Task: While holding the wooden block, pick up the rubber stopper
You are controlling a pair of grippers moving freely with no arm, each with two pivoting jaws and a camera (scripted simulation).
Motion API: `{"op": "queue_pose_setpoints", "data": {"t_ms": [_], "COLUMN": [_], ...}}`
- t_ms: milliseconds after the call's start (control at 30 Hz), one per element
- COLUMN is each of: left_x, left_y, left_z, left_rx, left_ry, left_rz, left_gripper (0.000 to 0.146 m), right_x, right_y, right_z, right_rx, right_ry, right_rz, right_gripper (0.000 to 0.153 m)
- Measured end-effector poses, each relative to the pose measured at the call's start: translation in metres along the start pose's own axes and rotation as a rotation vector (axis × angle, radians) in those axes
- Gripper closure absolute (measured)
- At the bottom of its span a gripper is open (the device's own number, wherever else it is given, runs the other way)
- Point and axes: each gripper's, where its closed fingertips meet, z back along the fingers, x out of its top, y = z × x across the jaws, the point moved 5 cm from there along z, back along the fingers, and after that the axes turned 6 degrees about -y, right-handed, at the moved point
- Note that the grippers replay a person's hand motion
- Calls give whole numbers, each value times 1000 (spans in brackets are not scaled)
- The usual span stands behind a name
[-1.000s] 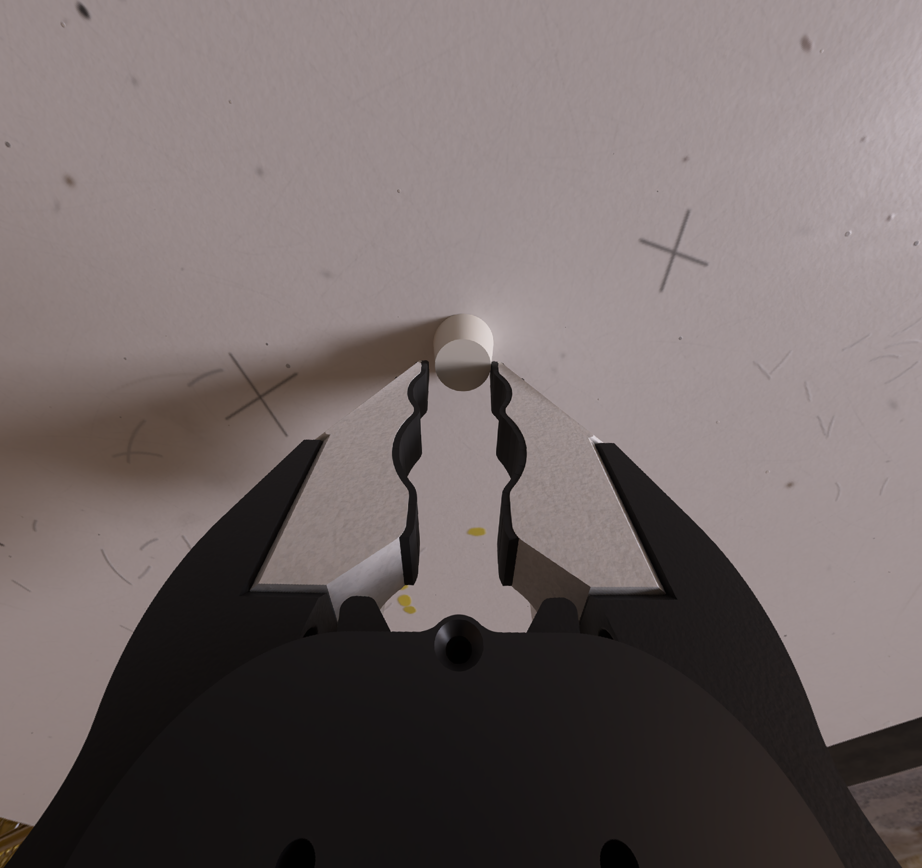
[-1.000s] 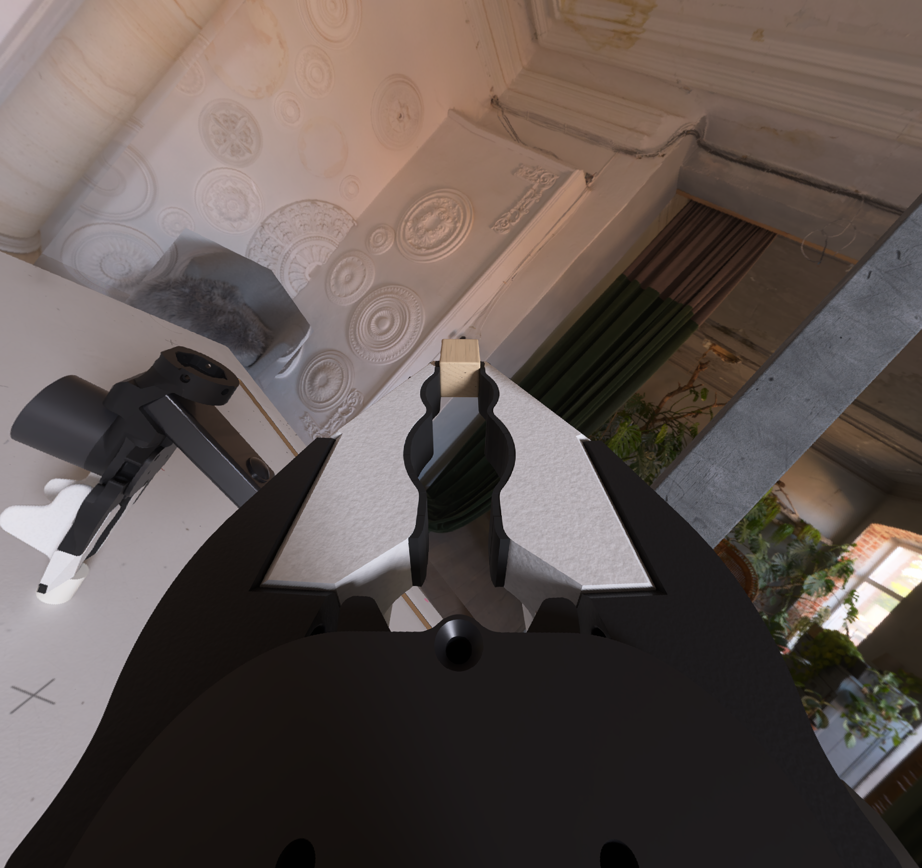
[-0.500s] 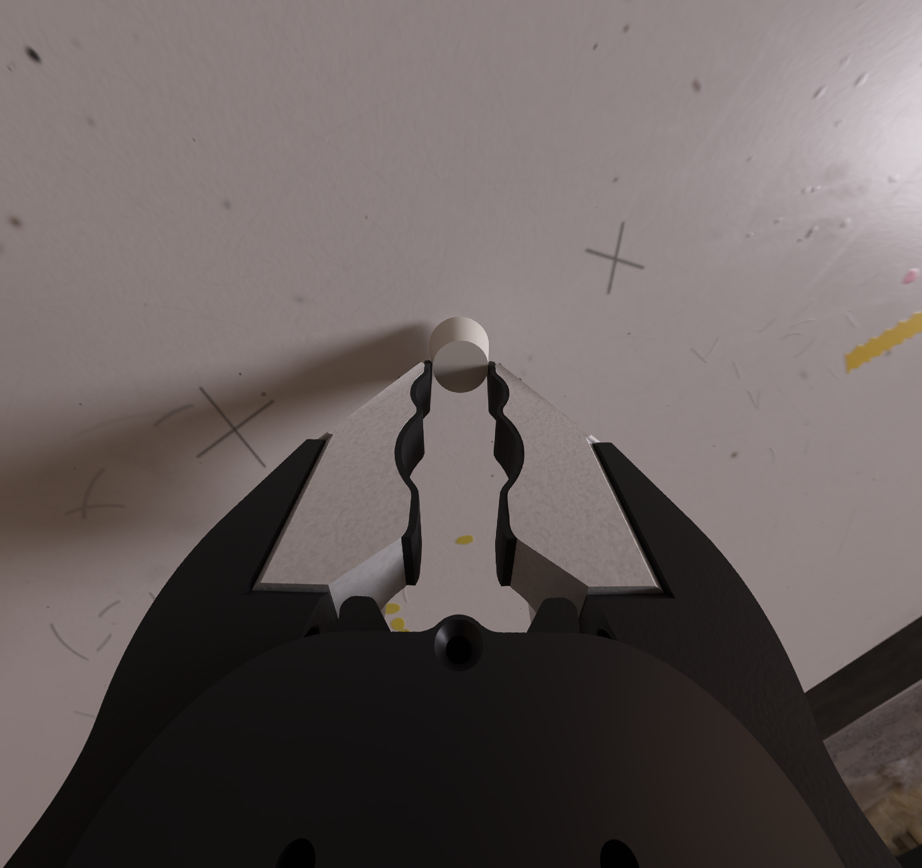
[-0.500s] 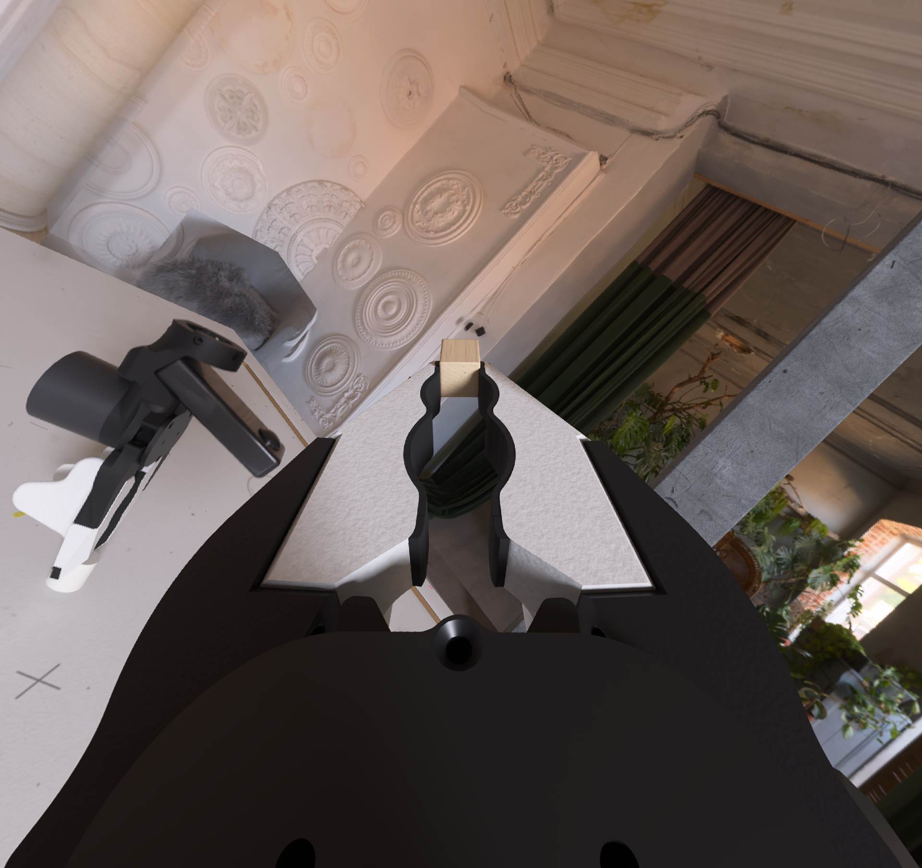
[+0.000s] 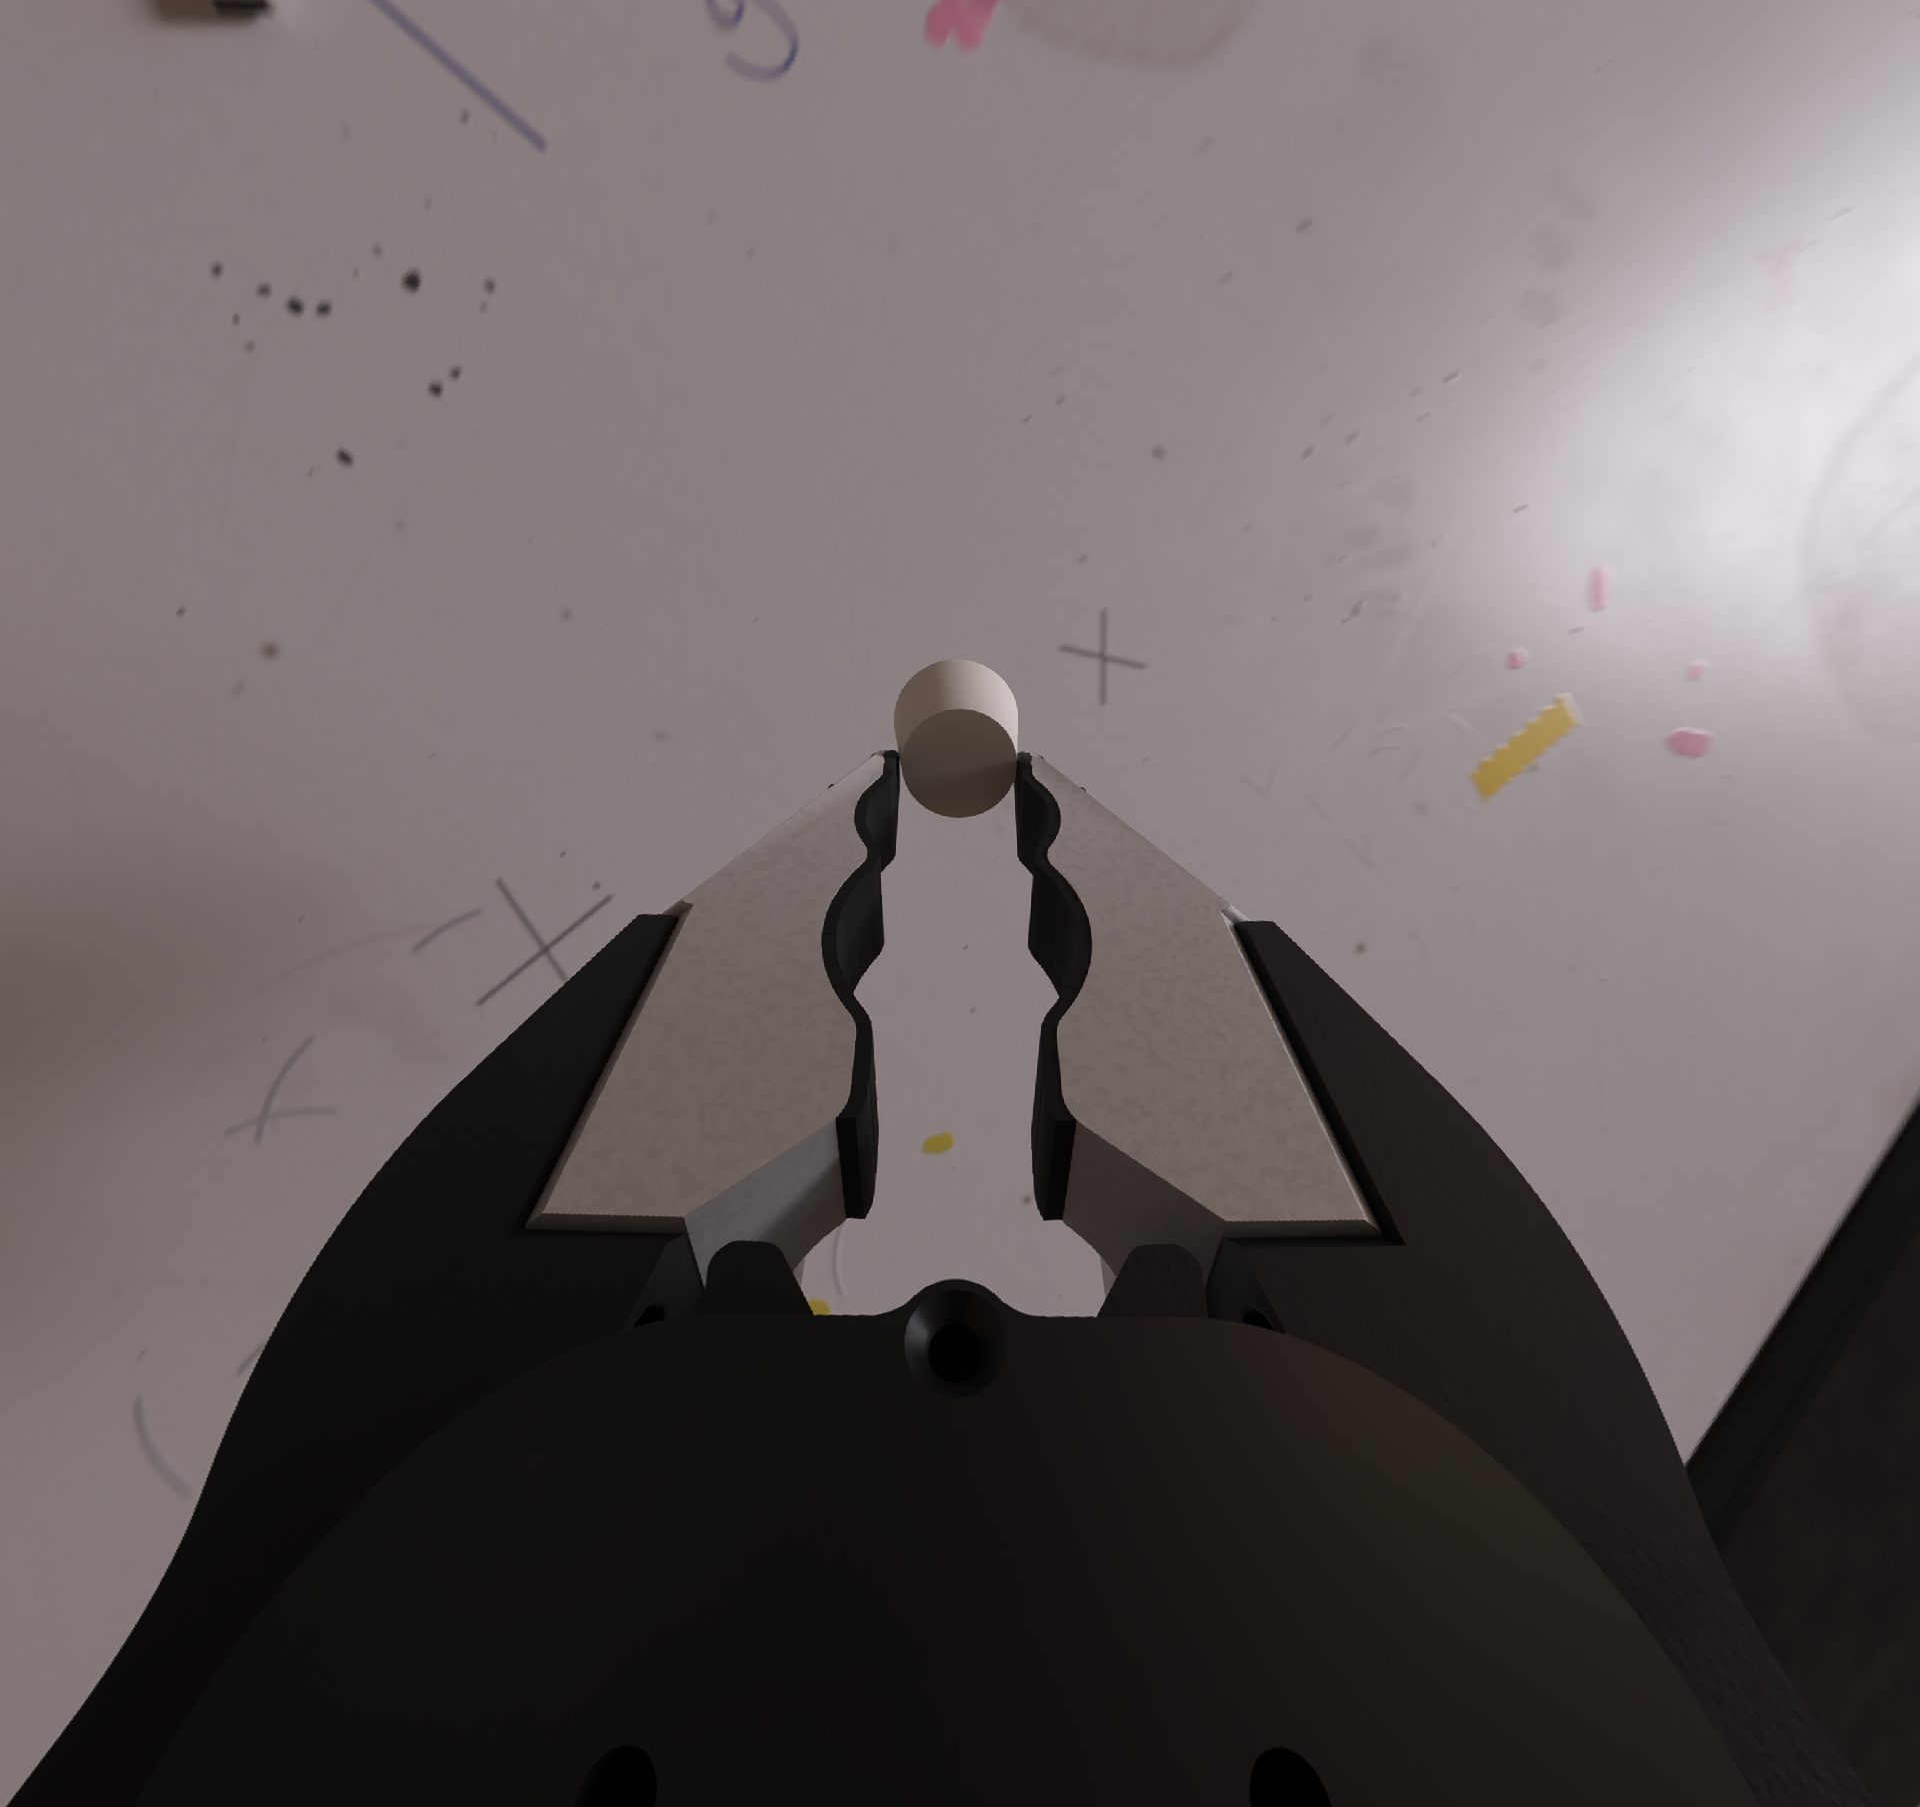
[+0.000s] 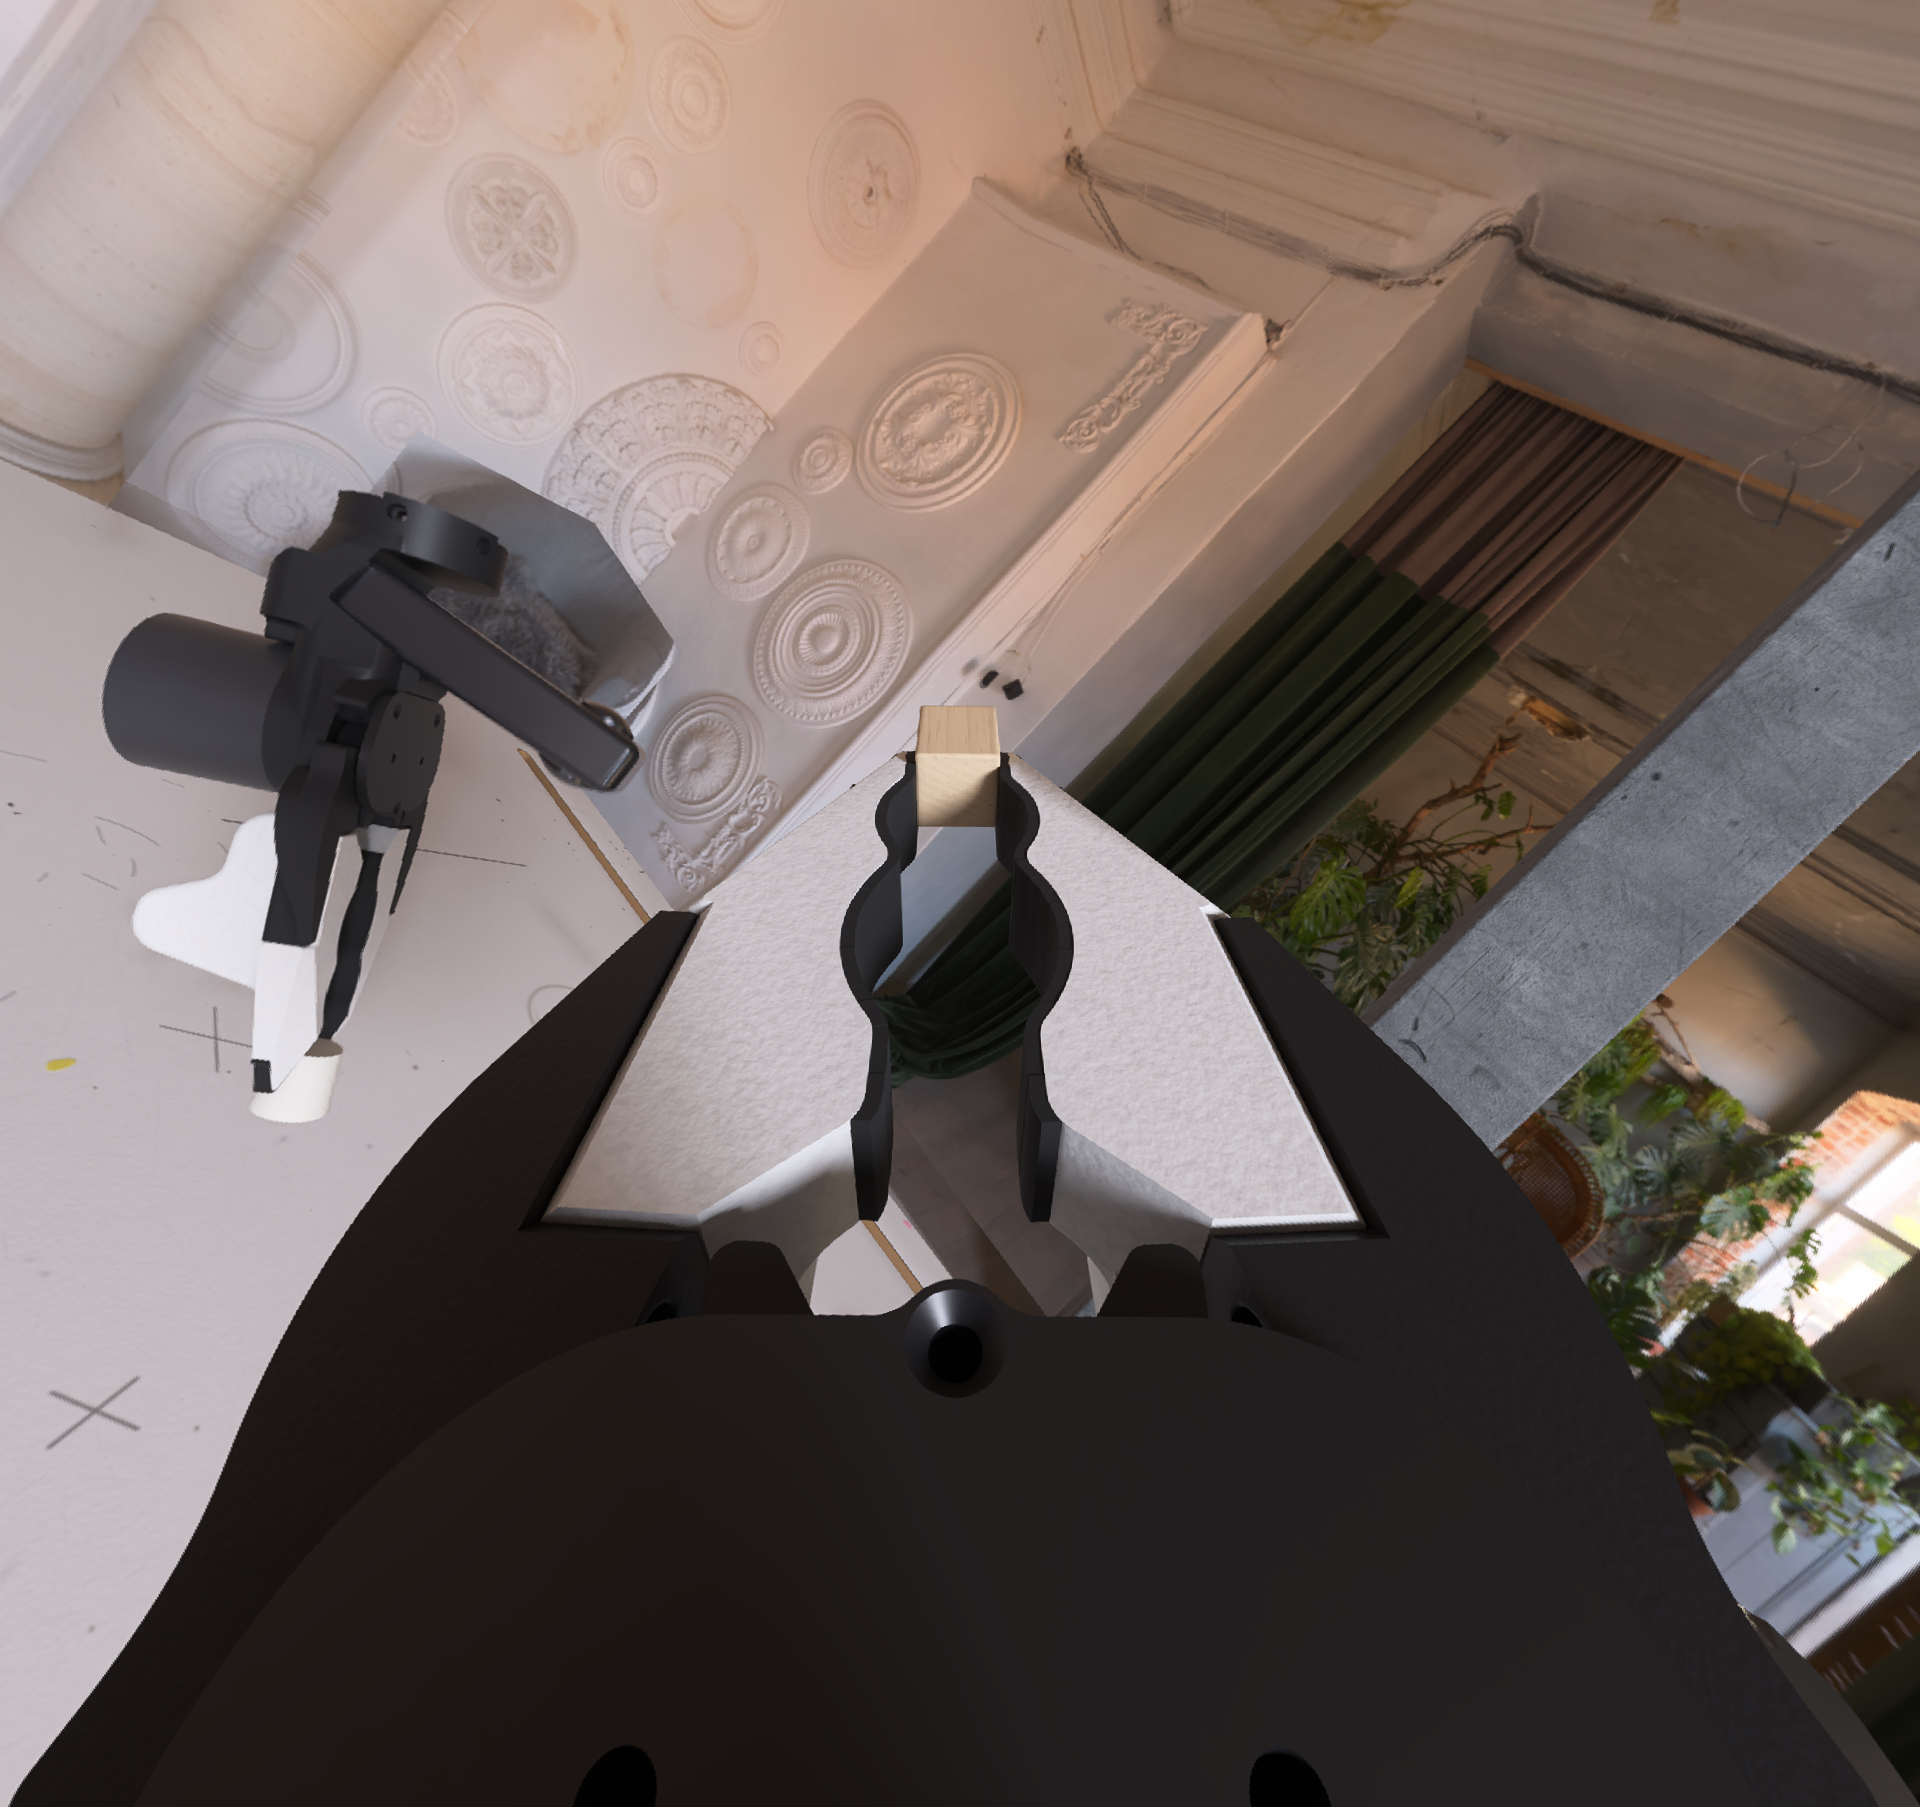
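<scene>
A: How does the stopper [image 5: 956, 758] look?
B: Pale, stubby, round, pinched between the left gripper [image 5: 954, 768] tips above the table [image 5: 727, 469].
A: The block [image 6: 957, 765]?
B: Light wood, clamped in the right gripper [image 6: 957, 770].

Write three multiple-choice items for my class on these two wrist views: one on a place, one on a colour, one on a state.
1. Where is the stopper?
A. between the left gripper's tips
B. flat on the table, apart from both grippers
C. in the right gripper

2. What colour is the block?
A. pink
B. light tan
C. black

3. How do the right gripper's jaws stand?
A. wide open, holding nothing
B. shut on the stopper
C. shut on the block

Key: 1 A, the left wrist view shows the stopper pinched at the tips. 2 B, the right wrist view shows pale wood. 3 C, both tips press the block's sides.
</scene>
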Motion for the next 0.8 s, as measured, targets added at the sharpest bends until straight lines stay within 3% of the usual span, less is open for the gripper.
{"op": "queue_pose_setpoints", "data": {"t_ms": [433, 800], "left_x": [24, 33], "left_y": [-22, -17], "left_z": [51, 94], "left_rx": [-436, -639], "left_ry": [-346, -592], "left_rz": [80, 123], "left_gripper": [124, 124], "right_x": [2, 10], "right_y": [17, 28], "right_z": [-19, -32], "right_rx": [62, 90], "right_ry": [-8, -31], "right_rz": [-33, -80], "right_gripper": [139, 139]}}
